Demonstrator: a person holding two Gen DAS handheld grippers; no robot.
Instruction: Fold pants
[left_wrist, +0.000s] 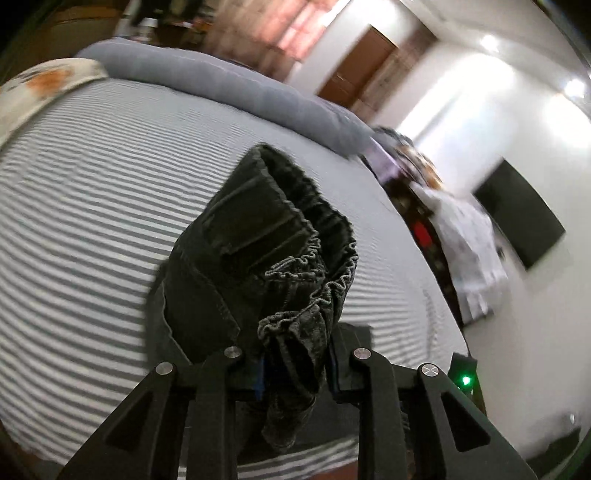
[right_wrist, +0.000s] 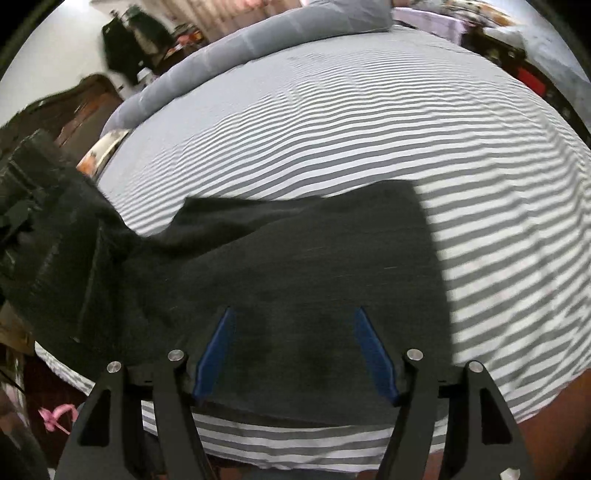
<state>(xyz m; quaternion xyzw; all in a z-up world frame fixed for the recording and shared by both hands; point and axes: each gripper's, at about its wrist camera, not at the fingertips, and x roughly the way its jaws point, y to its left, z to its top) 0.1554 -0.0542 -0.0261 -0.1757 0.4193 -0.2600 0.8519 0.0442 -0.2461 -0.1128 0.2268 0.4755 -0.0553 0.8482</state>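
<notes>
Clearly the left gripper (left_wrist: 295, 363) is clamped on the pants (left_wrist: 273, 251): its two black fingers (left_wrist: 341, 365) stand close together with a bunched, ruffled fold of the dark elastic waistband pinched between them. Some of that gathered cloth hangs down below the fingertips, and the rest of the waistband rises ahead of them and to their left, lifted off the striped bedsheet (left_wrist: 92, 206). Beyond the fingers, across the sheet, lies a grey bolster (left_wrist: 229, 85), and off to their right are a white wall and a dark screen (left_wrist: 521, 218).

The right gripper (right_wrist: 295, 347) has its fingers (right_wrist: 216, 354) spread wide, blue pads facing each other, with nothing held between them. In the right wrist view they hover over a flat, dark leg of the pants (right_wrist: 295, 266); whether the tips touch the cloth cannot be told. The leg spreads ahead of both fingertips and ends in a straight edge just right of the right-hand finger, where the striped bedsheet (right_wrist: 498, 240) begins.

Only the right wrist view shows the leg laid out flat and the cloth climbing away to the far left of the fingers. Only the left wrist view shows the pinched waistband.
</notes>
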